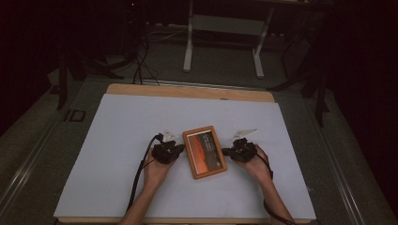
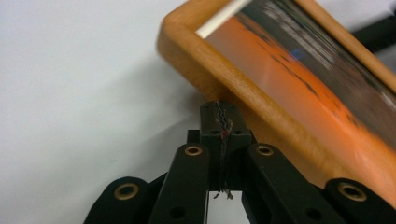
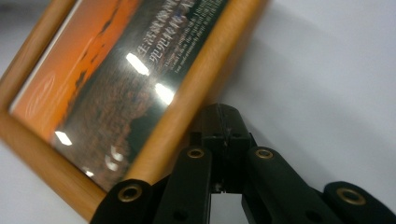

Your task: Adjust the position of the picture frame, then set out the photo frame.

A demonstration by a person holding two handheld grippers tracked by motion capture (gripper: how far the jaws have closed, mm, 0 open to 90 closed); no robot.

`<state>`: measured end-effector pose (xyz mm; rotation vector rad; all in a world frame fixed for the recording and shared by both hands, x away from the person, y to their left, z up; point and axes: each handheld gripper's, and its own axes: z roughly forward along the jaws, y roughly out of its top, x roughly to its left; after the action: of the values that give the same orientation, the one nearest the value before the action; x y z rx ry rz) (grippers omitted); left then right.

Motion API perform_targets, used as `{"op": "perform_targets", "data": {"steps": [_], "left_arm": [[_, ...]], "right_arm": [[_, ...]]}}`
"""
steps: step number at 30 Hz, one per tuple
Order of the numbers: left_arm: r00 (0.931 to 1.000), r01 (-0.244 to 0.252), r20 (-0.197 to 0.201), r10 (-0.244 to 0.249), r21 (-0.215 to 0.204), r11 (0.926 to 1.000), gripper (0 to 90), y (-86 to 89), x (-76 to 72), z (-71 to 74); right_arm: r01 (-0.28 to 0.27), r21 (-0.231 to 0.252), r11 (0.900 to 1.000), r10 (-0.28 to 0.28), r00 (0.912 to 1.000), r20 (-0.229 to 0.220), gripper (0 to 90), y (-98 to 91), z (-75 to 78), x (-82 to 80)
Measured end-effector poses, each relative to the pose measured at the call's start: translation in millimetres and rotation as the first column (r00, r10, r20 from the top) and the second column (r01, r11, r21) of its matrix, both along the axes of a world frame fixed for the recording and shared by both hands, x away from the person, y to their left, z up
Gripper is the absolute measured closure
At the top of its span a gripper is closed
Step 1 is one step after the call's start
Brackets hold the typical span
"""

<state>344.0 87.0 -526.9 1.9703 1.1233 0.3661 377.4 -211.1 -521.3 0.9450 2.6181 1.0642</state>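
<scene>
While the left claw point(image 1: 177, 149) sits closed and empty against the left edge of the wooden picture frame point(image 1: 204, 152), that frame lies flat mid-table point(image 1: 117, 140) on a white sheet. It looks light and stiff, its glazed front fragile and slick; grip the wooden rim. Right claw point(image 1: 227, 151), likewise closed, touches the right edge.

A large white rectangular sheet point(image 1: 122, 154) covers nearly all of the light brown wooden table point(image 1: 187, 91), whose bare wood shows as a strip along the far edge. Behind the table stands a white metal frame with two legs point(image 1: 224, 28) on the grey floor point(image 1: 33, 145). Black cables point(image 1: 141, 65) lie on the floor near the table's far left corner.
</scene>
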Motion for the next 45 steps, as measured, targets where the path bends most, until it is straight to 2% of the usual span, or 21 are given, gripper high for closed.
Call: {"op": "perform_targets", "data": {"steps": [5,8,14,17,22,23,26,28,31,34,37,39,42,45], "left_arm": [[0.9995,-0.028,-0.017,0.028,0.004,0.9996,89.7,8.5,1.6,-0.5],[0.9994,-0.032,-0.016,0.032,0.01,0.9994,89.7,10.3,0.5,0.2],[0.9991,-0.033,-0.028,0.033,0.002,0.9994,89.7,11.1,-2.8,-0.2],[0.999,-0.016,-0.041,0.017,0.01,0.9998,89.6,11.3,-11.7,-1.2],[0.9992,0.023,-0.032,-0.022,0.032,0.9992,82.9,19.7,-34.7,-2.0],[0.9994,0.023,-0.027,-0.022,0.039,0.999,82.5,23.1,-37.8,-1.7],[0.9997,0.009,-0.023,-0.009,0.024,0.9997,79.6,35.3,-43.9,-3.4],[0.999,-0.031,-0.031,0.032,0.034,0.9989,76.1,44.1,-45.9,-6.1],[0.9981,-0.056,-0.026,0.056,0.017,0.9983,70.0,51.8,-46.7,-5.3],[0.9988,-0.047,-0.009,0.047,0.013,0.9988,63.8,54.6,-49.0,-1.8],[0.9993,-0.033,0.019,0.033,0.003,0.9994,60.3,55.3,-53.0,2.0],[0.999,-0.037,0.028,0.036,0.015,0.9992,58.4,55.2,-54.4,4.6],[0.9986,-0.041,0.035,0.041,0.011,0.9991,57.8,55.4,-55.5,6.4],[0.9989,-0.037,0.029,0.036,0.012,0.9993,56.6,55.3,-55.1,6.5]], "right_arm": [[-0.025,-0.022,0.9994,0.026,0.9994,0.021,90.0,20.7,-0.4,-18.6],[-0.017,-0.025,0.9995,0.018,0.9995,0.025,90.0,25.5,-0.3,-24.2],[0.004,0.003,1.0,-0.004,0.9993,0.037,90.0,26.0,-2.0,-30.8],[0.01,0.003,0.9999,-0.011,0.9992,0.038,90.0,25.4,-3.3,-29.3],[0.013,0.002,0.9999,-0.013,0.9959,0.089,90.0,25.5,2.6,-30.6],[0.013,0.002,0.9999,-0.013,0.9945,0.104,90.0,25.1,4.5,-31.5],[0.016,0.012,0.9998,-0.017,0.9925,0.121,90.0,22.8,7.4,-33.2],[0.022,0.017,0.9996,-0.024,0.9908,0.133,86.3,20.4,8.9,-34.2],[0.035,0.048,0.9983,-0.041,0.9884,0.146,82.2,14.4,14.1,-33.4],[0.036,0.056,0.9978,-0.046,0.9832,0.177,74.5,12.2,18.2,-34.7],[0.053,0.074,0.9959,-0.066,0.9801,0.187,67.1,9.4,21.2,-35.8],[0.064,0.091,0.9938,-0.08,0.9796,0.184,62.9,7.6,22.5,-36.1],[0.074,0.109,0.9913,-0.092,0.98,0.176,56.5,6.3,25.0,-36.8],[0.072,0.103,0.9921,-0.091,0.9762,0.197,51.1,7.5,29.7,-37.8]]}}
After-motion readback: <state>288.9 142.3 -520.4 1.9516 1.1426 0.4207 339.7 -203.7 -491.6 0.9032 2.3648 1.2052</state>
